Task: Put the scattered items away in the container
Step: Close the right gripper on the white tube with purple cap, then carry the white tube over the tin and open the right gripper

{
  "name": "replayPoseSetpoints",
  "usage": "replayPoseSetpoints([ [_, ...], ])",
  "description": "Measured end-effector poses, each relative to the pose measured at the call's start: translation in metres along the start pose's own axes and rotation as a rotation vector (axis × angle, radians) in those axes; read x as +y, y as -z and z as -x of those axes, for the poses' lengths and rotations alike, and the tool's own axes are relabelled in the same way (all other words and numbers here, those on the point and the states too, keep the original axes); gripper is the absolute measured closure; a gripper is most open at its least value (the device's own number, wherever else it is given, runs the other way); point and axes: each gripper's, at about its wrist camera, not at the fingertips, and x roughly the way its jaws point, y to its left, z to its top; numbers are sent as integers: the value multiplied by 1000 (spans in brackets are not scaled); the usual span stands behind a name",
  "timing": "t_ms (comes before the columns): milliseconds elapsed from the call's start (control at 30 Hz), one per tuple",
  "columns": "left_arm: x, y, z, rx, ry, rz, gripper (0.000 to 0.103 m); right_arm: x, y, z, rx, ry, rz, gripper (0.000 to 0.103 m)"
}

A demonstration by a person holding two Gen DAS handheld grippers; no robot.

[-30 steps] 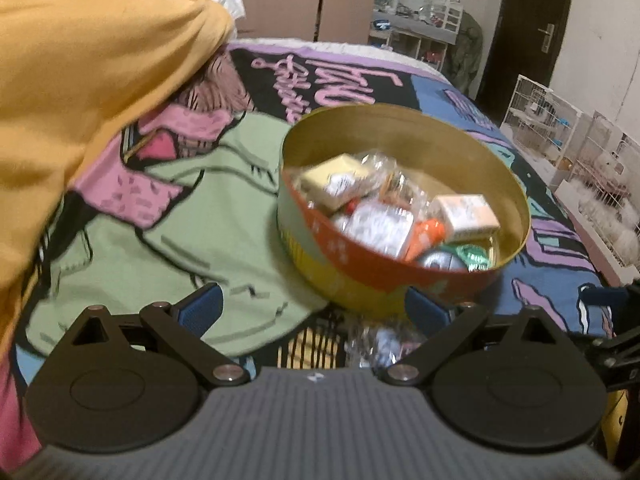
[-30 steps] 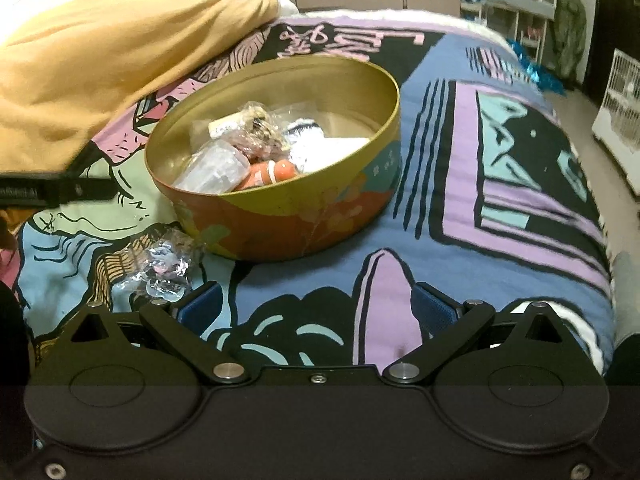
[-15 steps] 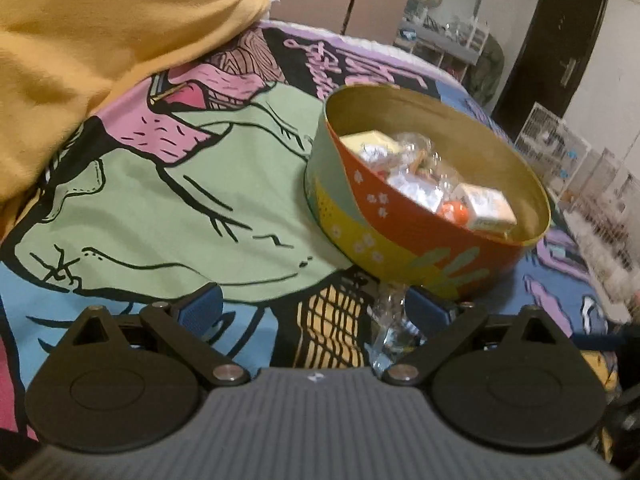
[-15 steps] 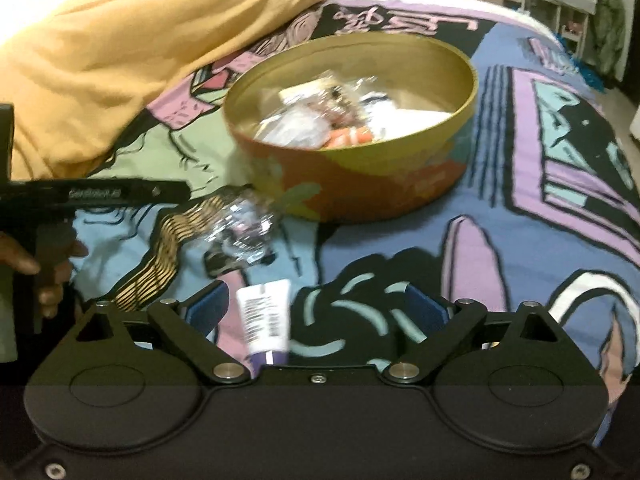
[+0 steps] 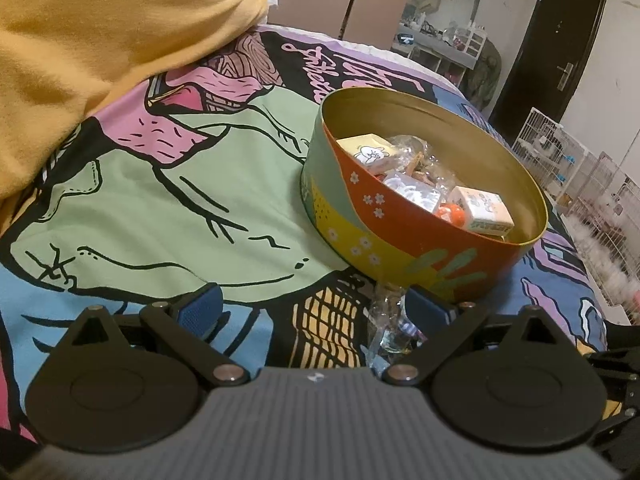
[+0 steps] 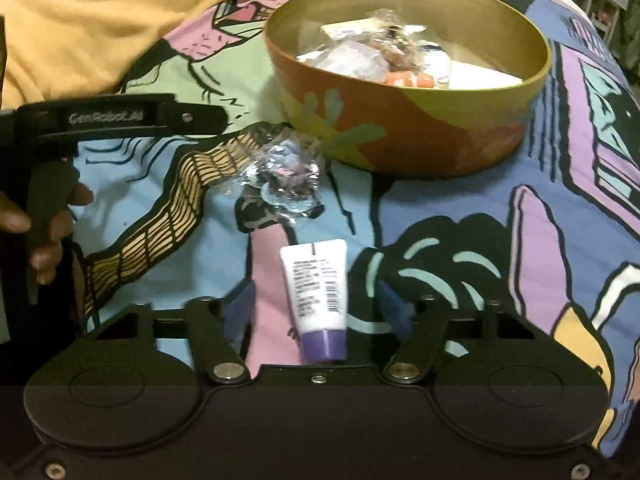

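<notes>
My right claw [image 6: 316, 312] has slid along the bed to sit over the white tube with the purple cap [image 6: 318, 300], which was only at the edge of my view half a second ago. Its jaws are closing with the tube between them, but the blue pads [image 6: 240, 310] stand clear of its sides, so nothing is gripped. The tube lies flat on the printed bedspread [image 6: 460, 208] in front of the round tin [image 6: 404, 136], cap towards me, so I come at it lengthwise to pinch across its body. Between tube and tin lies a crinkled clear packet [image 6: 280, 176], just short of the tin's wall. My left claw [image 5: 316, 312] has dropped lower and waits there, jaws apart, the packet [image 5: 390, 320] by its right pad. The tin already holds small boxes and wrapped bits. A yellow blanket [image 5: 100, 40] is bunched behind it.
</notes>
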Motion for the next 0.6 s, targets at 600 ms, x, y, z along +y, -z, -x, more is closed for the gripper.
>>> replayPoseSetpoints([
  [600, -4, 3, -3, 18, 14, -20, 2, -10, -5, 35, -20, 55, 3, 73],
])
